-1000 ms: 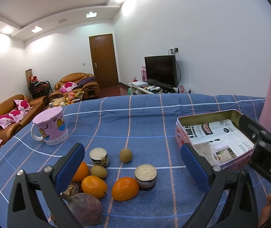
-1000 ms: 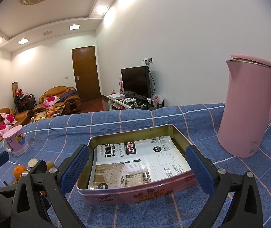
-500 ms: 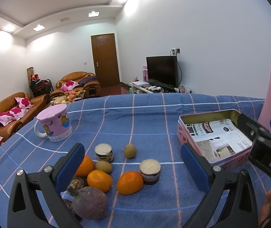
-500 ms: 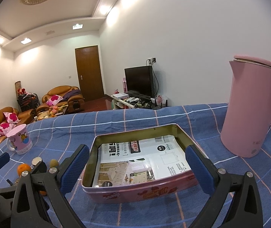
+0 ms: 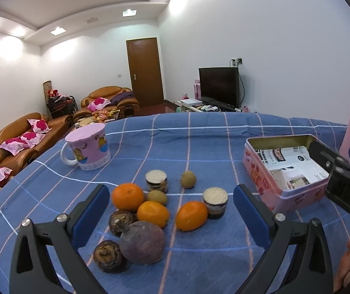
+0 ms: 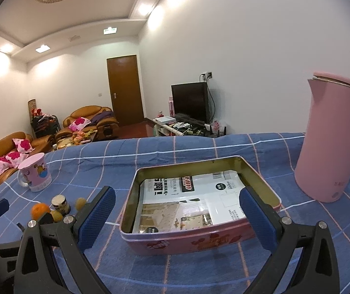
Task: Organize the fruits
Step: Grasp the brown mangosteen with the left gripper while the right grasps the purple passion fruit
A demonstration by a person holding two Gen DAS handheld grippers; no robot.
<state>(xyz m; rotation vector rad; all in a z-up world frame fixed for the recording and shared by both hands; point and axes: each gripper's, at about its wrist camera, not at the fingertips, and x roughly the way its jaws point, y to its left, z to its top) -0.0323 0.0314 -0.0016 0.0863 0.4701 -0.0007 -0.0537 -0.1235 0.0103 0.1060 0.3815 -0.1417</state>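
A cluster of fruit lies on the blue checked cloth: three oranges [image 5: 191, 215], a dark purple round fruit [image 5: 142, 242], small brown-green fruits [image 5: 188, 179], two dark knobbly ones [image 5: 108, 255], and two small round jars [image 5: 215, 202]. A pink tin [image 6: 199, 203] lined with printed paper stands to their right. My left gripper [image 5: 171, 212] is open and empty, hovering just before the fruit. My right gripper [image 6: 175, 212] is open and empty, in front of the tin; part of it shows in the left wrist view [image 5: 344, 178].
A pink mug [image 5: 89, 147] stands behind the fruit at the left. A tall pink kettle [image 6: 334, 142] stands to the right of the tin. The table's far edge runs behind them, with sofas, a door and a TV beyond.
Both grippers have drawn back and risen a little: the fruit and the tin sit further up in the views. More fruit shows at the left gripper's near side. Both stay open.
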